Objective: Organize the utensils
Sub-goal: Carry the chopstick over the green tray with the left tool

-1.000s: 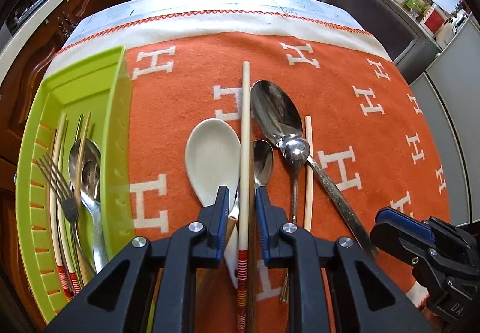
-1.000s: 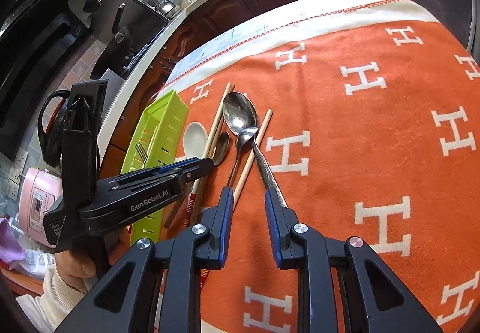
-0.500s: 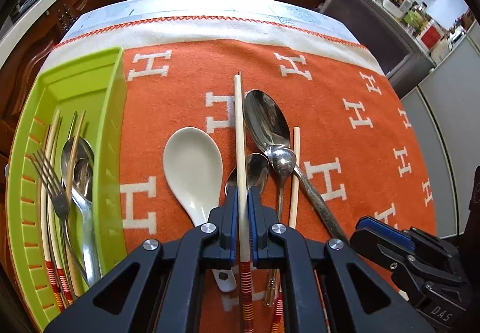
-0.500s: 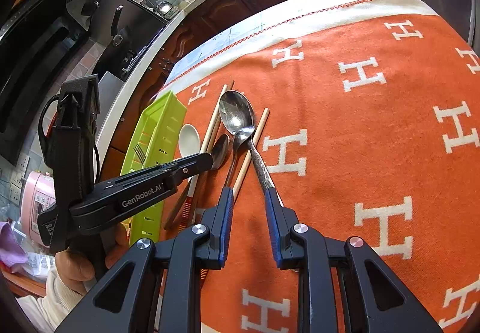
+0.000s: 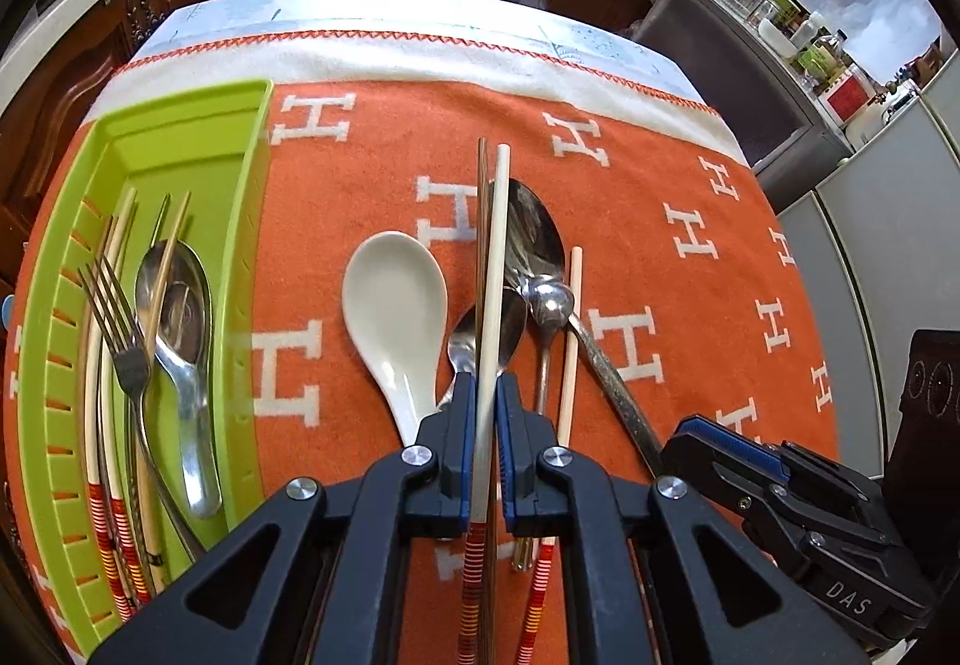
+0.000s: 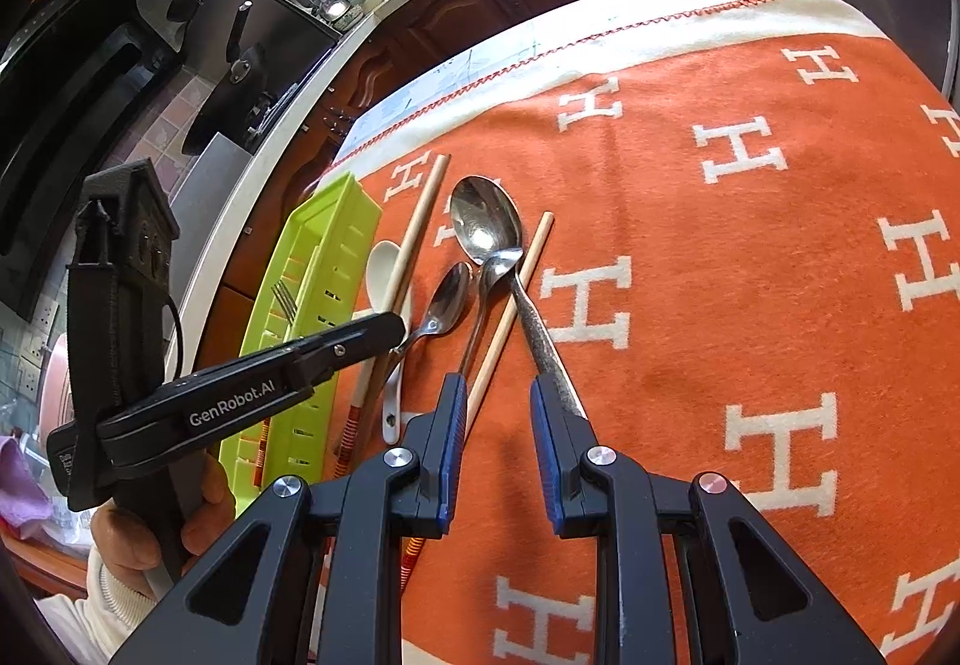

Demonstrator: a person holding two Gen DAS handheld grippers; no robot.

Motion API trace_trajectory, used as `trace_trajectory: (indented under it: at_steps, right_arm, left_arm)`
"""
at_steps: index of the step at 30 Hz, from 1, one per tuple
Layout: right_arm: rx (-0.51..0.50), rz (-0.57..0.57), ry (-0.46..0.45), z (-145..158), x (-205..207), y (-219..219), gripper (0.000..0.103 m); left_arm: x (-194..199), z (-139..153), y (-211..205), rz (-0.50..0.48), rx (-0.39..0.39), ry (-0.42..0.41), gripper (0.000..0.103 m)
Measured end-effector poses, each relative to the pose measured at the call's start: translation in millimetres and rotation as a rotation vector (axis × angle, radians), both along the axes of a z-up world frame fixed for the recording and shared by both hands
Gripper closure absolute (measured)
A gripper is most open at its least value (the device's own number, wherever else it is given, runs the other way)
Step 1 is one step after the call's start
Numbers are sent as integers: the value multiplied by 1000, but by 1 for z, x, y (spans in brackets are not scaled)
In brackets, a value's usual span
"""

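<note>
Chopstick work right now: left claw (image 5: 481, 455) is clamped tight on a pale wooden chopstick with red-striped handle (image 5: 493, 305), gripping it w/ the blue pads just above the stripes, tip pointing to 12 o'clock over the orange blanket with white H letters (image 5: 372, 173) covering the worktop. Lime-green plastic utensil tray (image 5: 243, 269) sits at 9 o'clock, already holding a steel fork (image 5: 117, 317), a steel spoon (image 5: 177, 305) and more striped chopsticks.

To do this well, I'd say: lift clear first, since the stick lies over a small steel teaspoon (image 5: 507, 332) beside a white ceramic soup spoon (image 5: 393, 305); keep it level-ish so it doesn't pivot in the pads, then carry toward 9 o'clock and lay it lengthwise w/ the others in the tray.

Right claw (image 6: 497, 440) hangs part-open, holding nothing, straddling a second striped chopstick (image 6: 510, 305) and near the handle of a large steel serving spoon (image 6: 489, 221).

Vs. a second ago: left jaws were apart around the stick, now pinched shut; the stick looks slightly raised, shadow showing beside it. Right claw unchanged.
</note>
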State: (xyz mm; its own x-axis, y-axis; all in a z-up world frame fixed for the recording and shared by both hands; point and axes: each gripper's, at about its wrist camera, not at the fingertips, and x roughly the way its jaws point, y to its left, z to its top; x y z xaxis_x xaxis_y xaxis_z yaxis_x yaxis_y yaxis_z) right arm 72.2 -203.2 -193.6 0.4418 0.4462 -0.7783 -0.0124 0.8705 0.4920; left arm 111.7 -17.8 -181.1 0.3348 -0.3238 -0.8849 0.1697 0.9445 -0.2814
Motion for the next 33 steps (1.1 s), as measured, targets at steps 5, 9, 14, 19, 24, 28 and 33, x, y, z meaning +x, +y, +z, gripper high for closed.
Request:
trace_trajectory:
  at_steps: [5,9,14,19,24,28,33]
  right_arm:
    - [-1,7,2,1,-1,2,81]
    - [1,12,5,1,-2,3,81]
    - [0,22,7,2,-2,4,81]
    - [-3,31,6,4,-3,7,81]
    - [-12,50,-1,9,-5,16,81]
    - [-17,70,0,12,-6,24,81]
    - [-26,106,8,14,-8,41,81]
  left_arm:
    - [-4,-4,-1,-8,-9,19,98]
    - [-7,-14,-2,-10,16,45,98]
    - [-16,-12,-2,-13,35,26,98]
    - [-25,12,8,-10,21,-23,99]
    - [-41,50,33,16,4,-80,98]
    - [-52,80,63,64,24,-136,98]
    - [-54,91,103,141,86,-178,98]
